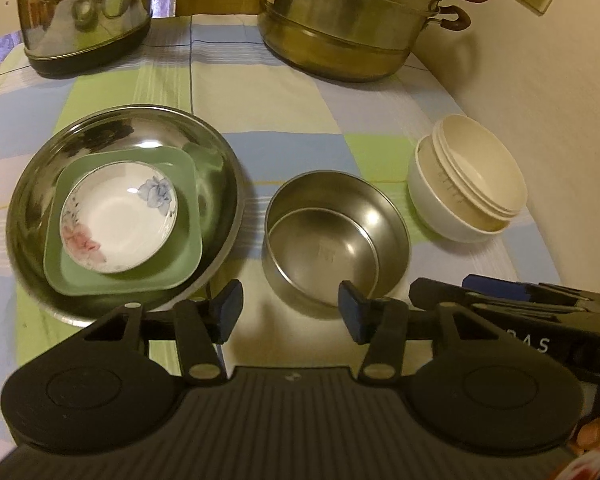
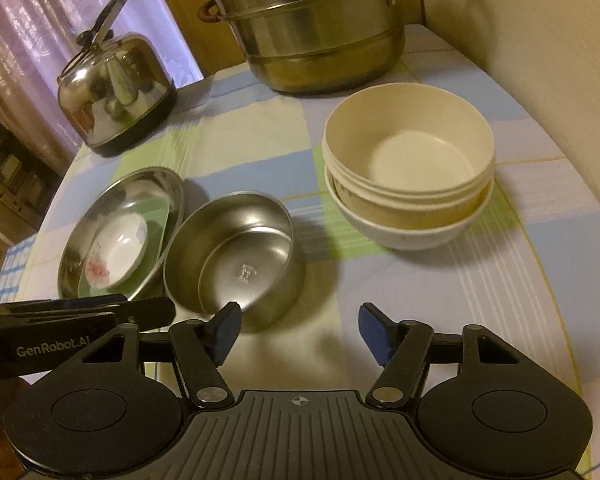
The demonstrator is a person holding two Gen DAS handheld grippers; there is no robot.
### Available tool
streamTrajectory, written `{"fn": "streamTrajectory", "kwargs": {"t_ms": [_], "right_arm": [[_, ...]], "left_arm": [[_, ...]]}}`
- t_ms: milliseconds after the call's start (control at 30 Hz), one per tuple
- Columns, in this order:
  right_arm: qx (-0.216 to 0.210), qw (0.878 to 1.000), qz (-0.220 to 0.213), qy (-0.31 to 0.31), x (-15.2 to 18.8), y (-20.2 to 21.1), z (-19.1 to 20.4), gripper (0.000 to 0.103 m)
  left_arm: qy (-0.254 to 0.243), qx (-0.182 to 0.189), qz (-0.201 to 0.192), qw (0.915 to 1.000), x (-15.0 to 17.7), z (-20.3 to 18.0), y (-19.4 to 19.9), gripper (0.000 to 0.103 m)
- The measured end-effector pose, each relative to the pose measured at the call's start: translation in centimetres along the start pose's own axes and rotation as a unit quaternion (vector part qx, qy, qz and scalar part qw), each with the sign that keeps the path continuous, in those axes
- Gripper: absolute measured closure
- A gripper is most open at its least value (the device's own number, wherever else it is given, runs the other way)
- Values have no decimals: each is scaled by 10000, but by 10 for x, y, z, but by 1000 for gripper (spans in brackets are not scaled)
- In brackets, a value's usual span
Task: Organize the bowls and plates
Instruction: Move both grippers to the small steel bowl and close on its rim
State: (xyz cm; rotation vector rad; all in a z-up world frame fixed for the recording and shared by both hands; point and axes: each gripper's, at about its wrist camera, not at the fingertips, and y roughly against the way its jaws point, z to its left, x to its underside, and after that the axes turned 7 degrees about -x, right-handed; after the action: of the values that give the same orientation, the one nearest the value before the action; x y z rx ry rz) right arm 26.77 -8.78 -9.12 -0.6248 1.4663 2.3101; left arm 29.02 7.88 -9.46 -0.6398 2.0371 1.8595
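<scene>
Plates and bowls sit in three groups on a surface (image 1: 284,92) covered with a checked cloth of blue, green and cream. At the left, a wide steel plate (image 1: 36,200) carries a green square dish (image 1: 180,256), and a small white saucer with flower prints (image 1: 116,220) lies tilted in that dish. Just beside it, toward the middle, stands a steel bowl (image 1: 332,236), empty, with its near rim low in the left wrist view. Farther right, near the wall, a white bowl (image 2: 404,236) holds a cream bowl (image 2: 408,140) nested in it at a lean.

At the back stand a shiny kettle (image 2: 116,92) on the left and a stacked steel steamer pot (image 2: 324,48) with brown handles on the right.

Both tools hang over the near edge, pointing down at the dishes. The left tool (image 1: 290,312) has its jaws partly apart with nothing between them; its right fingertip (image 1: 350,300) overlaps the steel bowl's near rim in the view, though contact cannot be told. The right tool (image 2: 300,328) stands somewhat wider, also empty, over bare cloth just right of the steel bowl.
</scene>
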Motion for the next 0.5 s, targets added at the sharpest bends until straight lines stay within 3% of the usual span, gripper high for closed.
{"fn": "streamTrajectory", "kwargs": {"t_ms": [500], "right_arm": [[-44, 9999, -20, -111, -18, -32, -3, 60]], "left_arm": [[-20, 47, 111, 9999, -19, 2, -32, 80]]}}
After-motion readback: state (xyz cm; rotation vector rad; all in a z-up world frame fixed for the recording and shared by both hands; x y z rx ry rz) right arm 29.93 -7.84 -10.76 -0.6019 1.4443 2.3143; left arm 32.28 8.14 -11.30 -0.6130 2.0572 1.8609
